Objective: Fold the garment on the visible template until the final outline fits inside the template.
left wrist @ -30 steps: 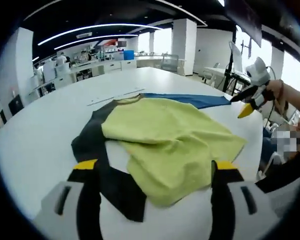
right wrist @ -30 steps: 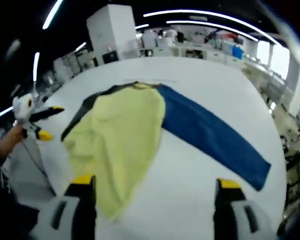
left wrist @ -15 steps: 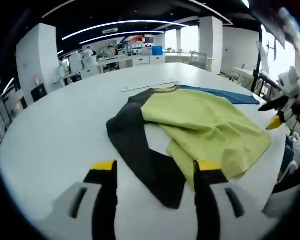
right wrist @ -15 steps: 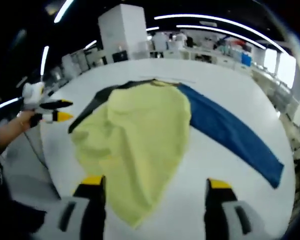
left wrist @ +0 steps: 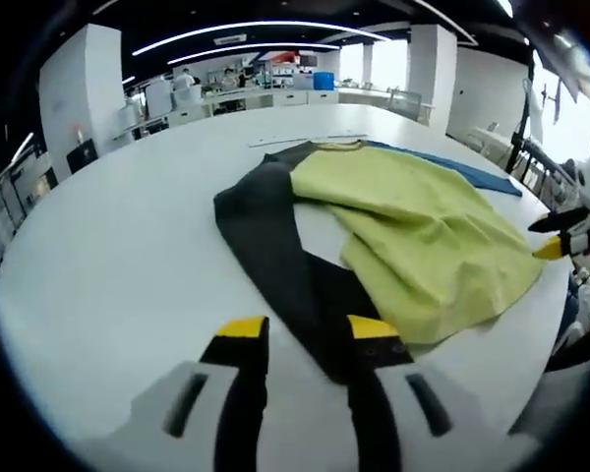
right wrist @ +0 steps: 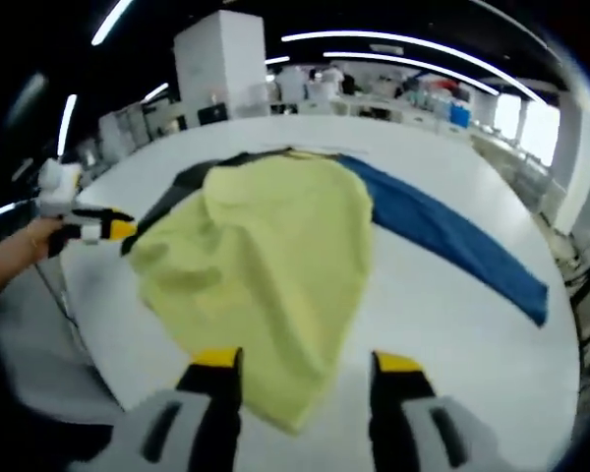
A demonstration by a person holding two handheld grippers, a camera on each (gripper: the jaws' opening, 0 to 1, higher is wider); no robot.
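At frame bottom, both tools are open: left tool (left wrist: pixel 307 336) over the dark sleeve (left wrist: pixel 280 265), right tool (right wrist: pixel 307 362) at the yellow hem (right wrist: pixel 295 408). Grab one layer only and your garment (right wrist: pixel 265 261) bunches off-template.

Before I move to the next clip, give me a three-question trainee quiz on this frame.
1. True or false: the yellow-green body of the garment lies flat and unfolded.
2. Which sleeve does the left gripper point at: A black sleeve, B blue sleeve?
3. Fill in: the right gripper hovers by the garment's ____ edge.

Key: 1 false, it is bunched and folded over; 2 A; 3 near (lower).
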